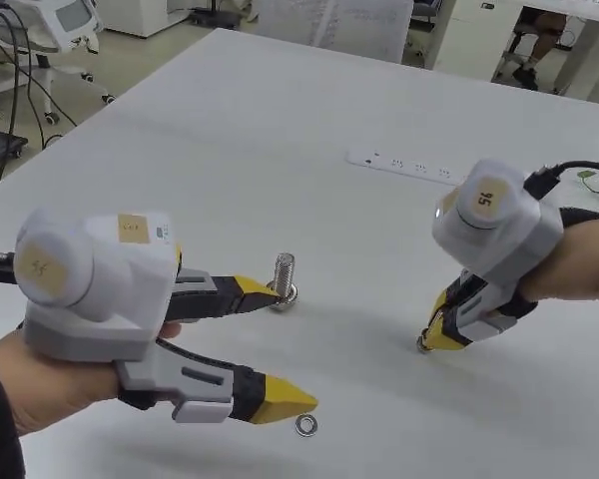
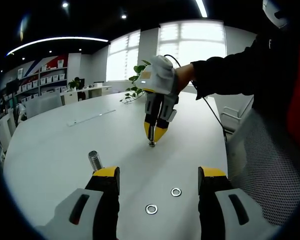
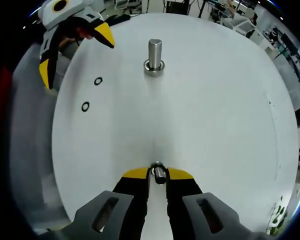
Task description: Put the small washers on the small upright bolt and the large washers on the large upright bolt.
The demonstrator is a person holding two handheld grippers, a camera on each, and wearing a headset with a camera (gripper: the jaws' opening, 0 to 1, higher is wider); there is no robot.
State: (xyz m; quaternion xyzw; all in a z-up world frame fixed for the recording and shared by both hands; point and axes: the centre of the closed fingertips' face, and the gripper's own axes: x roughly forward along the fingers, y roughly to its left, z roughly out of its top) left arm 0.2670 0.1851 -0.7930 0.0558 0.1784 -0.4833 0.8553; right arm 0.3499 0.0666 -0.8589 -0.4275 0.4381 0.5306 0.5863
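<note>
— Yellow-tipped fingers of the left gripper (image 1: 294, 349)?
— Spread wide, holding nothing, with two loose washers (image 2: 151, 209) lying on the white worktop (image 1: 280, 150) between them; the large bolt (image 1: 285, 271) stands just beside one tip.
— And the right gripper (image 1: 429, 342)?
— Its fingers are pinched together around the small bolt (image 3: 160, 174), upright on the worktop, well apart from the large one.

large bolt (image 1: 285, 274) upright | small bolt (image 3: 159, 173) upright | two washers (image 2: 176, 192) flat, loose
</note>
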